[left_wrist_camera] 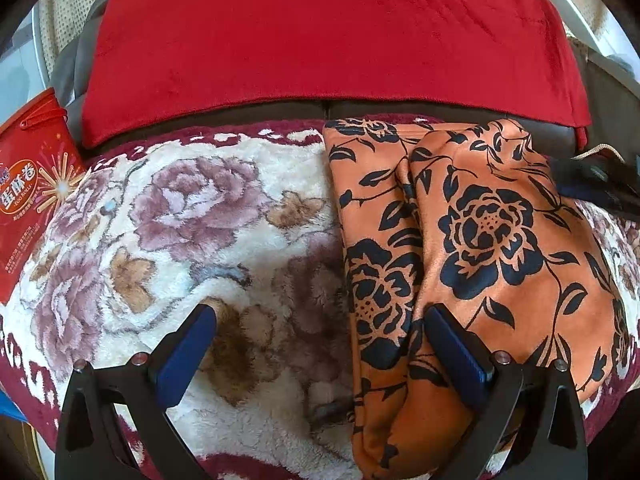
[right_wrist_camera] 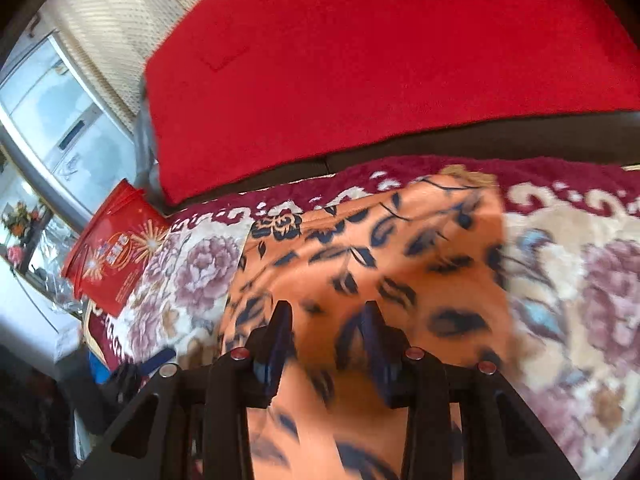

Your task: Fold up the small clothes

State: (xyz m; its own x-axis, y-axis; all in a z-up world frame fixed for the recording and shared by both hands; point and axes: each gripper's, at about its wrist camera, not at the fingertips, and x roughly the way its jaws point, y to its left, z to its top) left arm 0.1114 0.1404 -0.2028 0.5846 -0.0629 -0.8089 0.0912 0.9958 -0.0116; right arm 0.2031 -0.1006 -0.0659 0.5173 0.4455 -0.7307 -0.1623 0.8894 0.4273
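Observation:
An orange garment (left_wrist_camera: 492, 240) with black flowers lies folded lengthwise on a floral fleece blanket (left_wrist_camera: 180, 220). My left gripper (left_wrist_camera: 320, 312) is open wide just above it. Its left finger (left_wrist_camera: 192, 344) is over the bare blanket and its right finger (left_wrist_camera: 456, 356) rests on the garment's near end, with the garment's left edge between the jaws. In the blurred right wrist view my right gripper (right_wrist_camera: 326, 320) has its narrow jaws closed on a bunched fold of the same orange garment (right_wrist_camera: 360, 248), which fills the space between and below the fingers.
A red snack box (left_wrist_camera: 32, 192) stands at the blanket's left edge, also seen as the red snack box (right_wrist_camera: 112, 256). A red cloth (left_wrist_camera: 320, 40) drapes the dark sofa back behind. A dark object with a beige cord (left_wrist_camera: 596, 176) lies at the right. A glass cabinet (right_wrist_camera: 60, 120) stands far left.

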